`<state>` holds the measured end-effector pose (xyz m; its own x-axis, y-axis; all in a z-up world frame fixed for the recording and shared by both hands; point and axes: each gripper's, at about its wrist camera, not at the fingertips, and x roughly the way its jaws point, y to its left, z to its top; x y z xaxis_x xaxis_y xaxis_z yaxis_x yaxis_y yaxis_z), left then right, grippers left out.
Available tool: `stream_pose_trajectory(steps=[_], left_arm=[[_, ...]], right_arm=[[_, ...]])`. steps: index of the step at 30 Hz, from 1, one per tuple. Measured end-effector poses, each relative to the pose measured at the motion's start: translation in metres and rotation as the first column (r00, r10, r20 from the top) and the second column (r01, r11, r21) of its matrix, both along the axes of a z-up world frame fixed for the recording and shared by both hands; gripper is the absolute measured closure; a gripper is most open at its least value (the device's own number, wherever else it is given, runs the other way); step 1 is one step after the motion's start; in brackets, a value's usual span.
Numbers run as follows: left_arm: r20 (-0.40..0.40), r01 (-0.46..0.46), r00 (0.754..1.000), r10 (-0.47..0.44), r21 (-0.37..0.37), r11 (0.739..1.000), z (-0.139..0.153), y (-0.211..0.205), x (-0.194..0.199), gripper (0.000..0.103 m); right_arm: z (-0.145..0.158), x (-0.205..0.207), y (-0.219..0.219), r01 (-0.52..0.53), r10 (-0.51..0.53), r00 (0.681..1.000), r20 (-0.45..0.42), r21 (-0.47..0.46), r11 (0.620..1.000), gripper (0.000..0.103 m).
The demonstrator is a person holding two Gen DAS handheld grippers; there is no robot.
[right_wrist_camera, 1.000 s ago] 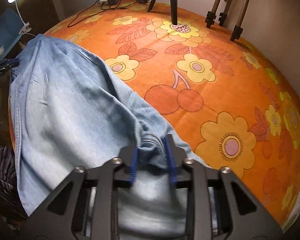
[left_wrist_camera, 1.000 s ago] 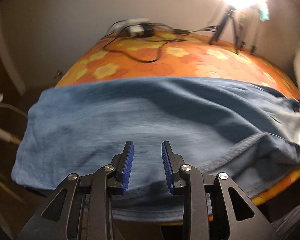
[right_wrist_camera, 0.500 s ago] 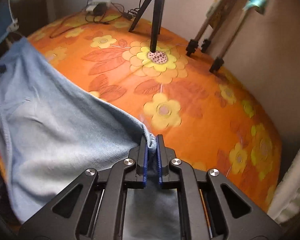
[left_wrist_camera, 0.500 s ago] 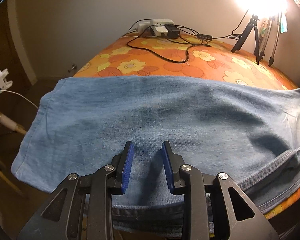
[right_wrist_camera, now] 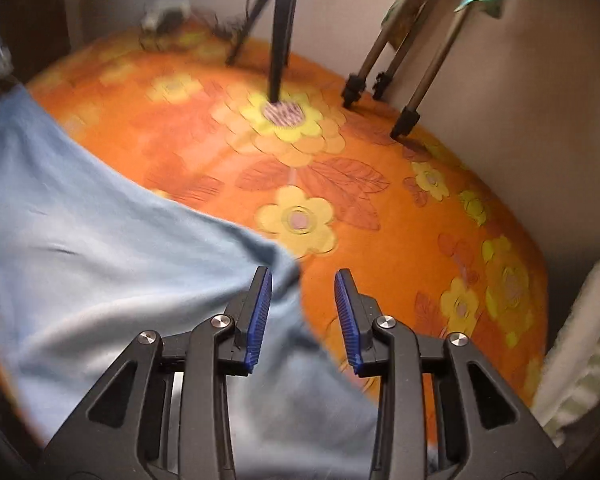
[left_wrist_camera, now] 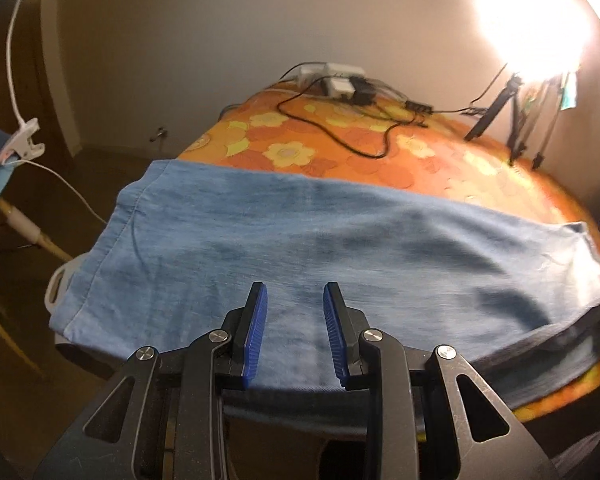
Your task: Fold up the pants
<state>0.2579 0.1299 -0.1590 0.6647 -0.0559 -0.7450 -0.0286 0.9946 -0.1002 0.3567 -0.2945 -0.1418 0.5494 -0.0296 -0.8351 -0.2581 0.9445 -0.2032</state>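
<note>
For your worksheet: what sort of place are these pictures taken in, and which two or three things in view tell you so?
Probably a room in a home, set up for recording. Blue denim pants lie on a table with an orange flowered cloth; tripods stand on it near the wall, and a power strip with cables sits at the far edge.

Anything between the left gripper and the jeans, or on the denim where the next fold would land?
Nothing visible. The left gripper hangs open directly over bare jeans. The black cable and tripod sit farther back on the floral tablecloth, clear of the denim.

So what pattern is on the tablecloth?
Orange tablecloth with yellow flowers and reddish leaves; clearest in the right wrist view.
</note>
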Motion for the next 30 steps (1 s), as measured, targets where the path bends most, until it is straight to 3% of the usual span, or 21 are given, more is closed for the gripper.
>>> stream_pose_trajectory(steps=[5, 8, 11, 13, 14, 17, 19, 24, 28, 30], left_arm=[[0.012, 0.104, 0.995, -0.104, -0.026, 0.994, 0.013, -0.035, -0.006, 0.076], [0.027, 0.191, 0.981, -0.19, -0.025, 0.981, 0.02, -0.066, -0.006, 0.076], [0.032, 0.286, 0.958, -0.285, -0.032, 0.958, 0.025, -0.102, -0.003, 0.074], [0.028, 0.353, 0.936, -0.352, -0.032, 0.935, 0.025, -0.124, -0.004, 0.054], [0.029, 0.379, 0.925, -0.378, -0.027, 0.925, 0.025, -0.134, -0.004, 0.053], [0.015, 0.449, 0.894, -0.448, -0.017, 0.894, 0.02, -0.158, -0.008, 0.053], [0.008, 0.484, 0.875, -0.484, -0.026, 0.875, 0.016, -0.168, -0.01, 0.053], [-0.011, 0.528, 0.849, -0.528, -0.038, 0.849, 0.006, -0.181, -0.014, 0.053], [-0.025, 0.544, 0.838, -0.545, -0.026, 0.839, 0.001, -0.189, -0.014, 0.053], [-0.025, 0.548, 0.836, -0.548, -0.018, 0.837, 0.0, -0.192, -0.015, 0.053]], right_arm=[[0.024, -0.058, 0.011, -0.02, 0.022, 1.0, -0.01, 0.152, 0.988, 0.07], [0.026, -0.093, 0.021, -0.014, 0.016, 1.0, -0.011, 0.161, 0.987, 0.07], [0.026, -0.125, 0.011, 0.064, -0.06, 0.998, -0.029, 0.181, 0.981, 0.07], [0.025, -0.148, -0.01, 0.172, -0.168, 0.985, -0.036, 0.196, 0.965, 0.064], [0.025, -0.158, -0.021, 0.233, -0.23, 0.973, -0.038, 0.204, 0.951, 0.056], [0.023, -0.183, -0.058, 0.382, -0.381, 0.923, -0.051, 0.241, 0.892, 0.047], [0.015, -0.208, -0.09, 0.502, -0.5, 0.862, -0.085, 0.277, 0.819, 0.045], [-0.014, -0.251, -0.148, 0.669, -0.635, 0.739, -0.223, 0.344, 0.658, 0.044], [-0.029, -0.268, -0.164, 0.711, -0.657, 0.696, -0.29, 0.406, 0.574, 0.044], [-0.037, -0.27, -0.164, 0.717, -0.649, 0.691, -0.318, 0.417, 0.558, 0.044]])
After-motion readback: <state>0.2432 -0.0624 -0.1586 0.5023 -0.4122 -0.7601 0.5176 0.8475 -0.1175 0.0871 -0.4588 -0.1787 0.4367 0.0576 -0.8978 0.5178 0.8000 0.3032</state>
